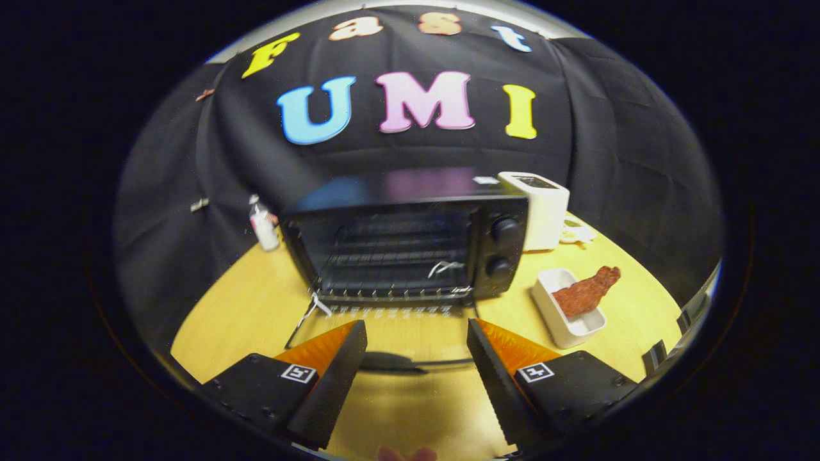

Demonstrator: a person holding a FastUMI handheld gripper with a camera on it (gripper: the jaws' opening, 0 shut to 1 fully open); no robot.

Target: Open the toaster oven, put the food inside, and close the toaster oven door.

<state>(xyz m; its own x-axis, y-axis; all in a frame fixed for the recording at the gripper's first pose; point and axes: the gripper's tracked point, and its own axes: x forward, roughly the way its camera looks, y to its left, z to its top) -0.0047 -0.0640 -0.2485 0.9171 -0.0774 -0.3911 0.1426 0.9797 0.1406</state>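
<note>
The toaster oven (410, 246) stands open on the bench (256, 307), its glass door (384, 336) folded flat toward you.
Your tongs (416, 349) are spread wide over that door, holding nothing. The food (586, 291) lies in a white dish (567, 314) right of the oven.

A staged booth, this, not a real kitchen: black cloth wall (608, 147) draped behind a yellow wooden table (256, 307), toaster oven (410, 246) centre frame, white appliance (544, 211) behind it.
</note>
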